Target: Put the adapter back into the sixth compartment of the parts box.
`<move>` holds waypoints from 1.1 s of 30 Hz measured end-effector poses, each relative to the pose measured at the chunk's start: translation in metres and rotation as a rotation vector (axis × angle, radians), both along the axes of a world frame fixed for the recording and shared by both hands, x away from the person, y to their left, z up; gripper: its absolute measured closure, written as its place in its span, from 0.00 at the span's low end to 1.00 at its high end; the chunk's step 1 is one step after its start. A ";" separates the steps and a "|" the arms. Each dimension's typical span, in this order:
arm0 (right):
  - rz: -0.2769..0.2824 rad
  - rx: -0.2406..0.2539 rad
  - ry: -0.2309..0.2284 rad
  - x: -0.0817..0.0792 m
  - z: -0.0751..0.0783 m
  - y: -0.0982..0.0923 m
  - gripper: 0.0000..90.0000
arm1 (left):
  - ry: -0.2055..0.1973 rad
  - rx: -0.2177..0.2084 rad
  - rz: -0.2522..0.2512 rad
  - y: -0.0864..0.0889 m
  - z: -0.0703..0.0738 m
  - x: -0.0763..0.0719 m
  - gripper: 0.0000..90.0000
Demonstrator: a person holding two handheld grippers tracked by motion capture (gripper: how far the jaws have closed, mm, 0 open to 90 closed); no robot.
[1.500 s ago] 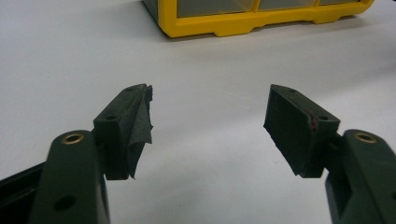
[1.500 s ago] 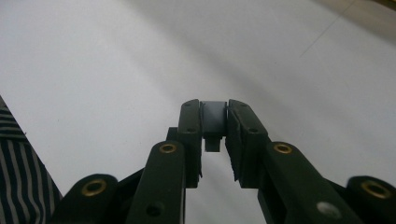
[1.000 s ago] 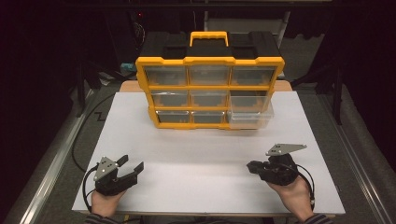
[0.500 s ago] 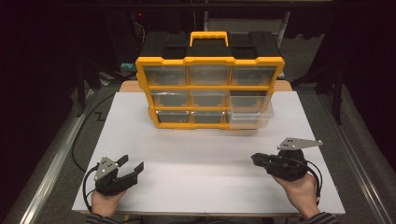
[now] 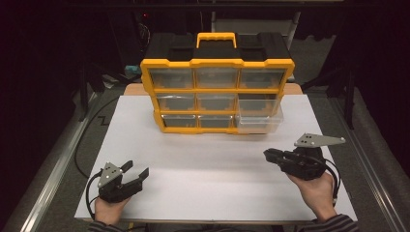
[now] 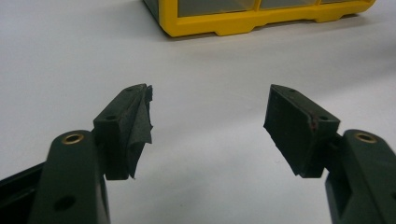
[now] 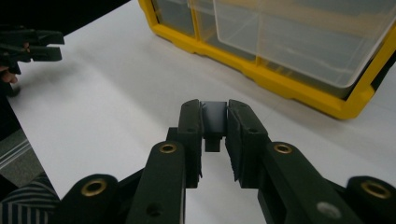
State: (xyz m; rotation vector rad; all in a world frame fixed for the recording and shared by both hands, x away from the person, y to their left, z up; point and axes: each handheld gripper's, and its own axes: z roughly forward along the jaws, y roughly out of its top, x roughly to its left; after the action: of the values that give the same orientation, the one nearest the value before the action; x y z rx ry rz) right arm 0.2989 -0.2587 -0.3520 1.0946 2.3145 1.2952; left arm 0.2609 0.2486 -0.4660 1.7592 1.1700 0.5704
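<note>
White table (image 5: 203, 159), one yellow organiser (image 5: 217, 92) (nine clear drawers); left gripper (image 5: 133, 175) fingers spread, right gripper (image 5: 270, 155) fingers closed, empty.

White table (image 5: 212, 169): a broad bare band is lying open across the lower half of the frame, between both tongs. Yellow organizer (image 5: 216, 89): is standing at upper centre, blocking the far edge. Clear drawer (image 5: 258, 116): is jutting out at the organizer's lower right, narrowing the room there.

One yellow-black organizer box (image 5: 216, 92) is seen at 12 o'clock on the surface (image 5: 212, 169); nine clear drawers are counted, 3 rows x 3. Two hand-held grippers: left hand-held gripper (image 5: 136, 173) at 7 o'clock, right hand-held gripper (image 5: 269, 155) at 4.
</note>
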 end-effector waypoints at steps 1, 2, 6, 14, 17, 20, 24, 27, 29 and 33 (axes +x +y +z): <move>-0.003 -0.001 -0.006 0.000 0.003 -0.001 0.86 | 0.001 0.000 0.000 0.000 0.000 0.000 0.36; -0.004 0.000 -0.008 0.000 0.005 -0.001 0.85 | 0.001 -0.001 0.000 0.000 0.000 0.000 0.36; -0.001 -0.001 -0.018 0.002 0.011 -0.001 0.86 | 0.002 0.002 -0.002 0.000 0.000 0.000 0.36; -0.001 0.013 -0.030 0.008 0.021 0.000 0.86 | 0.004 0.002 -0.004 0.000 0.000 0.001 0.36; 0.000 0.018 -0.038 0.010 0.026 0.000 0.86 | 0.005 0.002 -0.006 0.000 0.000 0.001 0.36; 0.002 0.021 -0.040 0.011 0.029 -0.001 0.86 | 0.007 0.000 -0.001 0.000 0.000 0.001 0.36; 0.001 0.028 -0.048 0.015 0.037 -0.001 0.86 | 0.010 -0.003 0.002 0.000 0.000 0.001 0.36; -0.001 0.034 -0.055 0.018 0.042 -0.001 0.86 | 0.010 -0.001 0.000 0.000 0.000 0.001 0.36; -0.004 0.034 -0.059 0.020 0.045 -0.001 0.86 | 0.010 -0.001 0.000 0.000 0.000 0.001 0.36; -0.008 0.034 -0.065 0.023 0.049 -0.001 0.86 | 0.011 0.002 -0.001 0.000 0.000 0.001 0.36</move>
State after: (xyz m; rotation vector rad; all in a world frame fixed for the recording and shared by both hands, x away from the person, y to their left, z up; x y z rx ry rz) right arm 0.3215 -0.2596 -0.3034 1.0550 2.2465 1.3519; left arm 0.2624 0.2484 -0.4665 1.7664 1.1761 0.5618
